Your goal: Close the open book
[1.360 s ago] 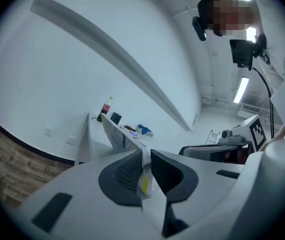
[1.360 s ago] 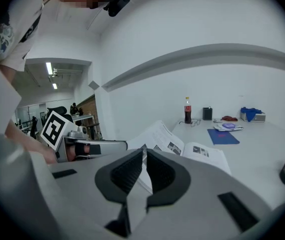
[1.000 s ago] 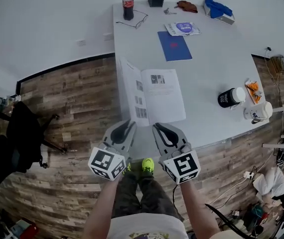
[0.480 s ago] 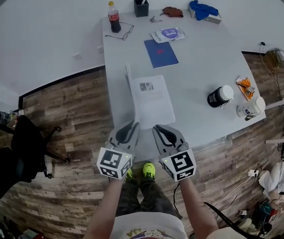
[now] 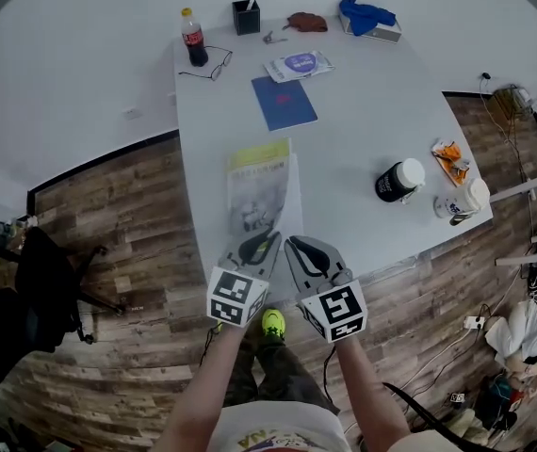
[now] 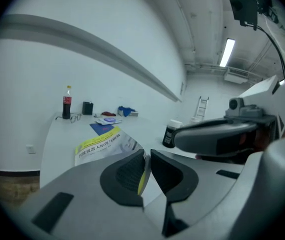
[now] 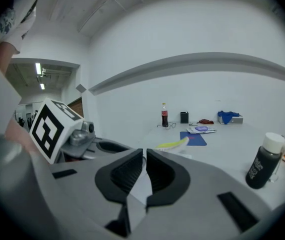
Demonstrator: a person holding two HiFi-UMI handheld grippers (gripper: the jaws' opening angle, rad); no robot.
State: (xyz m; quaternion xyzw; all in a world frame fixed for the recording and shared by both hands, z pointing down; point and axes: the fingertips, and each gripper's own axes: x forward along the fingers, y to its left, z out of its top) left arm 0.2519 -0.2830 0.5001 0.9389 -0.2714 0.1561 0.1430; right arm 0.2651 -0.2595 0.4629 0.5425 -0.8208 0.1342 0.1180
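The book (image 5: 261, 185) lies near the front edge of the white table (image 5: 363, 130), its yellow and grey cover (image 6: 100, 146) folded over the pages and facing up, still slightly raised. My left gripper (image 5: 265, 243) is shut on the cover's near edge; a thin yellow edge shows between its jaws (image 6: 146, 156). Close beside it on the right, my right gripper (image 5: 292, 246) pinches the white pages at the book's near edge (image 7: 144, 156). In the right gripper view the cover (image 7: 173, 144) rises just beyond the jaws.
Beyond the book lie a blue notebook (image 5: 284, 103), a booklet (image 5: 297, 64), glasses (image 5: 207, 64), a cola bottle (image 5: 191, 38) and a pen holder (image 5: 245, 16). A black jar (image 5: 393, 181) and a mug (image 5: 457, 203) stand at the right. An office chair (image 5: 33, 281) is on the floor at left.
The book was open with white pages showing. My left gripper has swung the left cover over to the right, so the yellow cover now faces up, and the two grippers are closer together.
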